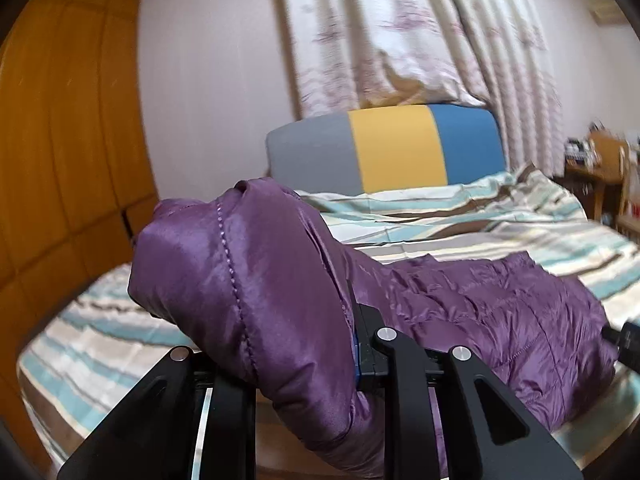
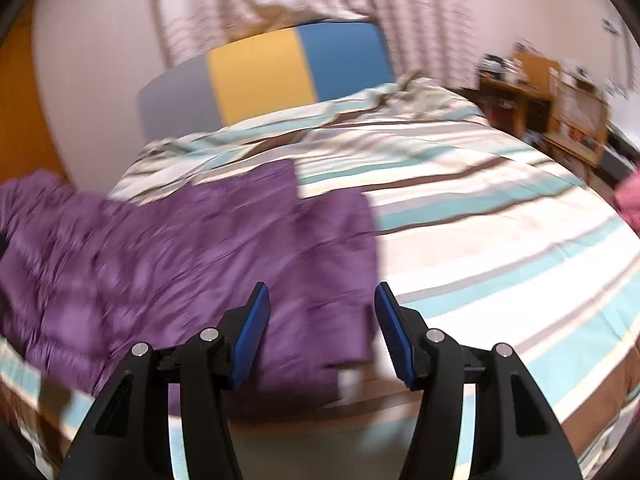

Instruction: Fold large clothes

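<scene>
A purple quilted down jacket (image 2: 192, 248) lies spread on the striped bed (image 2: 480, 200). My left gripper (image 1: 320, 320) is shut on one end of the jacket (image 1: 248, 280) and holds it lifted above the bed; the fabric drapes over and hides the fingers. The rest of the jacket (image 1: 500, 312) trails to the right on the bed. My right gripper (image 2: 320, 320) is open and empty, hovering over the jacket's right edge. Its blue pads (image 2: 252, 332) stand wide apart.
A grey, yellow and blue headboard (image 1: 384, 148) stands at the far end under floral curtains (image 1: 400, 28). A wooden wardrobe (image 1: 60, 140) is at the left. Wooden shelves and a desk (image 2: 560, 108) stand at the right. Something pink (image 2: 630, 200) lies at the bed's right edge.
</scene>
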A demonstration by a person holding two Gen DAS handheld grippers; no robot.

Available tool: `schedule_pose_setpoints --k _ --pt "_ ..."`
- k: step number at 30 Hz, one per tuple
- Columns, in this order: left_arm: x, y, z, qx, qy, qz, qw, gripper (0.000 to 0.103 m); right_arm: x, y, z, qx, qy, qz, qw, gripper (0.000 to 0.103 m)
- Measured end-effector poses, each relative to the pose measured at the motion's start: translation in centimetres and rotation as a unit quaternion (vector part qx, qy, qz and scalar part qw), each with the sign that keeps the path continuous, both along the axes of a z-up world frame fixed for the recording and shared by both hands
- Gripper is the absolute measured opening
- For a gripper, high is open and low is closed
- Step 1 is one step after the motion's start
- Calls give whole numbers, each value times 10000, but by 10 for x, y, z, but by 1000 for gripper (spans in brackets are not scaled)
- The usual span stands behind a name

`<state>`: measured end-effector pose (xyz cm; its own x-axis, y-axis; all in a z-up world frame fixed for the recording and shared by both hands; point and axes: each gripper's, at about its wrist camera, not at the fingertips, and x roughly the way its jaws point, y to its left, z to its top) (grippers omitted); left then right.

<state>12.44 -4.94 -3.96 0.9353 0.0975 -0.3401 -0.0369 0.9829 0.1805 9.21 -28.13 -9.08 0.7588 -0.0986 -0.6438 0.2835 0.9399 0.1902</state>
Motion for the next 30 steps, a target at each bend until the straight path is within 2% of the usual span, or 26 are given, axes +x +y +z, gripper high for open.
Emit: schedule_pose_setpoints --k 5,9,13,21,30 --pt "2 -33 -2 626 -58 -393 9972 21 -7 -22 1 34 131 -462 9988 55" --pt "7 -60 -5 886 -108 -709 9935 21 -15 -36 3 41 179 -698 9974 55" --pt "13 -78 -11 1004 -88 -931 9905 21 -12 -46 0 -41 264 -865 9959 57" --pt "16 -111 -24 1092 -65 -1359 9847 21 -7 -55 -5 -749 543 -1113 9895 57" --pt "15 -145 -46 995 304 -1981 9747 21 -5 -62 -8 -1218 663 -1171 9834 57"
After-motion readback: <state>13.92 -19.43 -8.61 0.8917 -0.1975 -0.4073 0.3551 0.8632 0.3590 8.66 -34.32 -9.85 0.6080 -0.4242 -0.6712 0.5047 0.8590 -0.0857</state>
